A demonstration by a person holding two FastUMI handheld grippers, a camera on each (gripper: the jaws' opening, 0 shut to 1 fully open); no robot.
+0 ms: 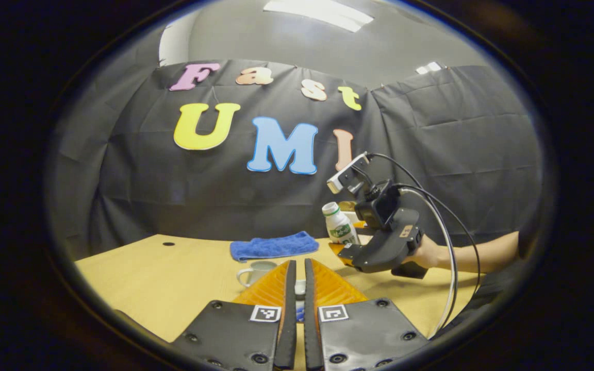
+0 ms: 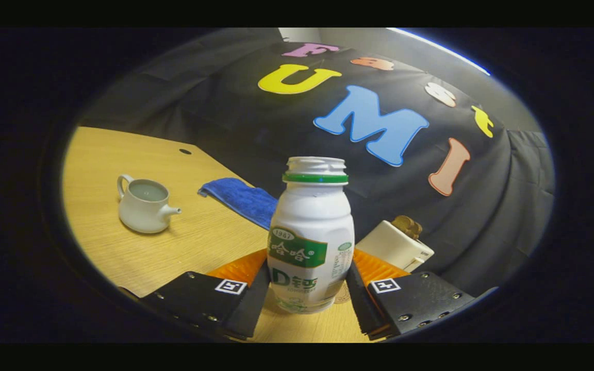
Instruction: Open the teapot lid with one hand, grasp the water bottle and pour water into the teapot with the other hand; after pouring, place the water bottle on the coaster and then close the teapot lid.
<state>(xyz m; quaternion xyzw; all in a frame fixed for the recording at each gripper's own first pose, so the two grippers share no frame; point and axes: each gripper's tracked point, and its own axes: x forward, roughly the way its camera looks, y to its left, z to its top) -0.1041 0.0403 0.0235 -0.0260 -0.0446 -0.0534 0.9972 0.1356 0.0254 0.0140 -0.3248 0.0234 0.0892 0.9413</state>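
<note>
Right hand-held gripper [image 2: 307, 286] clamped on the water bottle [image 2: 311, 237], upright above the tabletop [image 2: 173, 247]. Left hand-held gripper [image 1: 299, 288] nearly shut, apparently pinching the lid; hard to tell. Teapot [image 2: 145, 203] open, well left. Best carried level, tipped only over the opening. Blue cloth [image 2: 240, 198] lying near the path.

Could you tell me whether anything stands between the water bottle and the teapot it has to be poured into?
Nothing visible does. In the right gripper view the water bottle sits between the right gripper fingers, and only bare table lies between it and the open teapot. The blue cloth lies behind that path.
</note>
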